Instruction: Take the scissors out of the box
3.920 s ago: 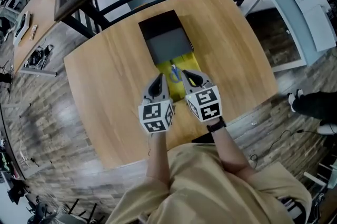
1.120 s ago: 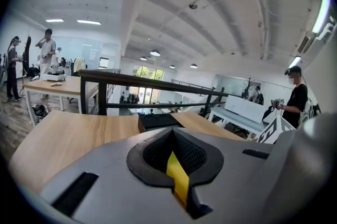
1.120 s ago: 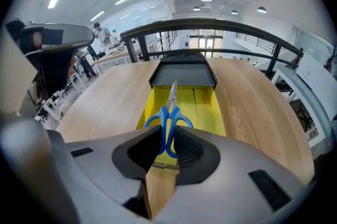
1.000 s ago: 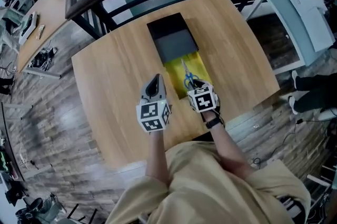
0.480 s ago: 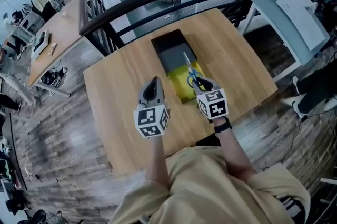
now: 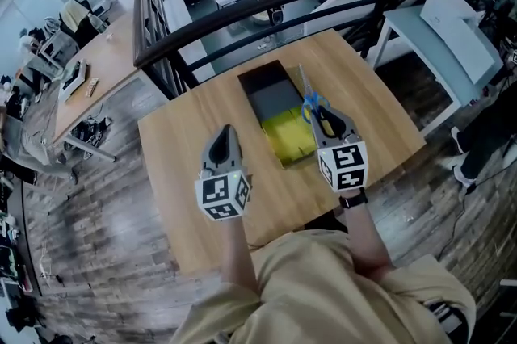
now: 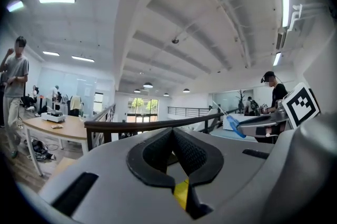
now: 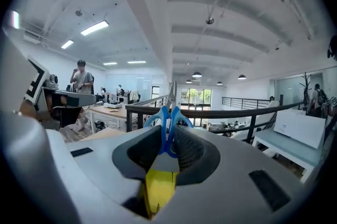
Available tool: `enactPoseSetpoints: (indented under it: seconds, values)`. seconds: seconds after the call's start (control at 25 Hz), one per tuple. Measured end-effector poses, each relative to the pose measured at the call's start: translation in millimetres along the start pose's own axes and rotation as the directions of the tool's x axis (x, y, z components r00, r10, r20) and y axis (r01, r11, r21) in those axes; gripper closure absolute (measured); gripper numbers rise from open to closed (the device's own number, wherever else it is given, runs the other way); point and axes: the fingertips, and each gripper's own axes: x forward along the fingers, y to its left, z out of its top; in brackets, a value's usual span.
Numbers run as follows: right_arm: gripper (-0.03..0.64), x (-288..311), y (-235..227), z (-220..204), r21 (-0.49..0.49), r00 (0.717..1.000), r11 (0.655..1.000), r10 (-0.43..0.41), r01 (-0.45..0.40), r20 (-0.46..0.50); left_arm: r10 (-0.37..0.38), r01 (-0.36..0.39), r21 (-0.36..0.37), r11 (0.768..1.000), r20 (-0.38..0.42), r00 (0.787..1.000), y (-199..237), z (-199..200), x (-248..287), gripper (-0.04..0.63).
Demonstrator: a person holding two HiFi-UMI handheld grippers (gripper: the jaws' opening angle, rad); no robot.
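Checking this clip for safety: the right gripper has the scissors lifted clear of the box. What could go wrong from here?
1. The right gripper pinches the scissors only at the blue handle loops, and the blades stick out free, so they could pivot or slip.
2. If they drop, they might fall back into the open box or hit the table point first.
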Motion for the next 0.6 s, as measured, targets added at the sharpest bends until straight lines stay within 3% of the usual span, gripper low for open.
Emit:
enactPoseSetpoints:
  seconds: [0.6]
  values:
    - [0.540, -17, -2, 42, -0.048, 0.994, 0.999, -0.017, 0.022, 0.111, 0.035, -0.037, 0.034, 0.999, 0.058, 0.998, 10, 24, -16, 0.591]
